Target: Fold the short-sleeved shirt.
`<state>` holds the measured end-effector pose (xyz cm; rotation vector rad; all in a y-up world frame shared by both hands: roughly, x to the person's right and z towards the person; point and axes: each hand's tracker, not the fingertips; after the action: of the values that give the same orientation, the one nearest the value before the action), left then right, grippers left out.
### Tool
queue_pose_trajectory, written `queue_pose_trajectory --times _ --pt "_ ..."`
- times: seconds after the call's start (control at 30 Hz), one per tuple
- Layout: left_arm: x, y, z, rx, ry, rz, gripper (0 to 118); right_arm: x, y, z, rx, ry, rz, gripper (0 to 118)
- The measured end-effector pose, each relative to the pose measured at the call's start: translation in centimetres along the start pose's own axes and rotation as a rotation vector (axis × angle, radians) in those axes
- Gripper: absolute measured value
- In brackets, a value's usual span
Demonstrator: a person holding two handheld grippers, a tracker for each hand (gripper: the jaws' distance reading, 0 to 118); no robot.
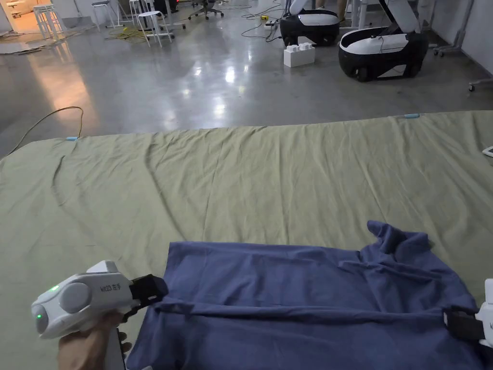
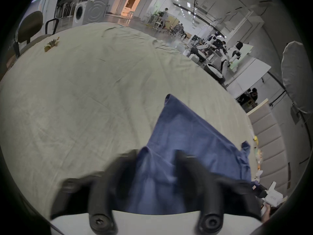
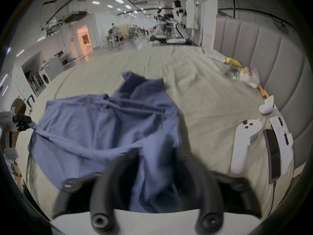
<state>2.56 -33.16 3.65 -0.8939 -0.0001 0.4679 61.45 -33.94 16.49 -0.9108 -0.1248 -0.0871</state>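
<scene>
at 7 o'clock in the head view the left tongs [image 1: 161,294] pinch the blue shirt [image 1: 298,298] at its left edge; at 4 o'clock the right tongs [image 1: 450,323] clamp its right edge, a taut ridge of cloth between them. the shirt lies on the near part of the green bed sheet [image 1: 240,178]. beyond, grey floor [image 1: 192,82] with two robot bases [image 1: 382,53]

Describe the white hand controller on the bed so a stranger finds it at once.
Start at the grey padded headboard beside the green sheet. Right of the blue shirt lies the white controller, long-handled with dark buttons; the neighbouring black device is flat and dark.
</scene>
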Motion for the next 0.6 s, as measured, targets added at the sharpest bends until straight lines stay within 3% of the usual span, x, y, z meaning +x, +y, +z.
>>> queue_pose_trajectory --times 0.03,0.07,0.1,0.3,0.4,0.5,0.6 --pt "-0.9 0.3 -0.7 -0.021 -0.005 -0.016 78 0.2 -0.4 -0.2 -0.006 0.000 0.004 65" --pt "-1.2 0.2 0.0 -0.018 -0.017 -0.030 88 0.3 -0.8 0.1 0.010 -0.003 0.013 67" --pt "-1.2 0.0 1.0 -0.020 -0.023 -0.044 87 0.5 -1.0 0.8 0.037 -0.009 0.026 66" --pt "0.1 -0.2 13.9 0.373 -0.153 -0.193 87 1.9 -1.9 9.7 0.334 0.093 -0.001 66" --pt "2.0 -1.5 22.1 0.553 -0.157 -0.333 87 0.4 -2.7 16.9 0.524 0.119 -0.005 66" --pt "4.5 -3.9 29.0 0.672 -0.134 -0.449 87 -1.3 -3.9 22.6 0.667 0.161 -0.059 66" --pt "7.4 -7.6 33.9 0.788 -0.089 -0.554 85 -3.9 -4.9 26.8 0.788 0.165 -0.030 66"
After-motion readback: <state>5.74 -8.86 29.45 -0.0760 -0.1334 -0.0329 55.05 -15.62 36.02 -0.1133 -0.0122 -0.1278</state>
